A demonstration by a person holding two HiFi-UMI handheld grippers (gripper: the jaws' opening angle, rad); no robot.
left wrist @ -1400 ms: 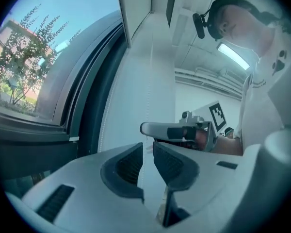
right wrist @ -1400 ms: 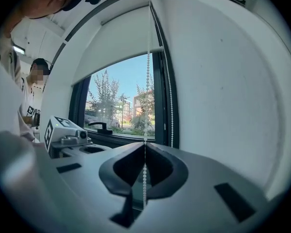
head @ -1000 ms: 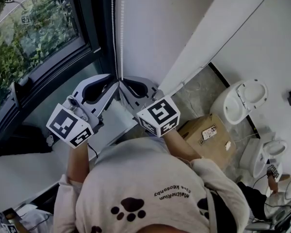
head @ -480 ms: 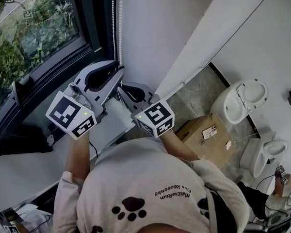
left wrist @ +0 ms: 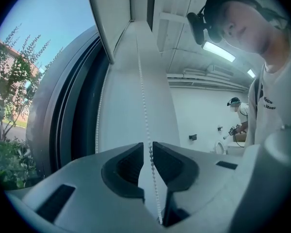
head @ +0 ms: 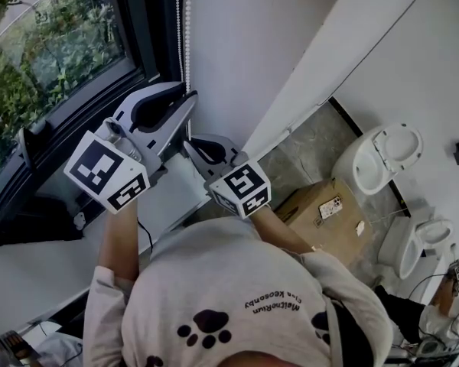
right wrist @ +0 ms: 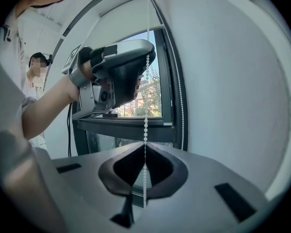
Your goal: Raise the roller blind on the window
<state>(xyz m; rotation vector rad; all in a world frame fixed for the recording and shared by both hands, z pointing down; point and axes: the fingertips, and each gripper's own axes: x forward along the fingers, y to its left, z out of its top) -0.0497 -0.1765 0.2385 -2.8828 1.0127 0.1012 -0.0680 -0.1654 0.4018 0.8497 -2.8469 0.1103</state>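
My right gripper (right wrist: pixel 144 148) pinches the bead chain (right wrist: pixel 145 125) hanging beside the window frame (right wrist: pixel 170 81), while my left gripper (left wrist: pixel 148 147), higher up, has just been closing, narrow but not gripping it.

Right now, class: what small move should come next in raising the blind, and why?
Probably shut the left claw fully: it has just been closing around the bead chain but a gap shows, while the right claw below pinches it.
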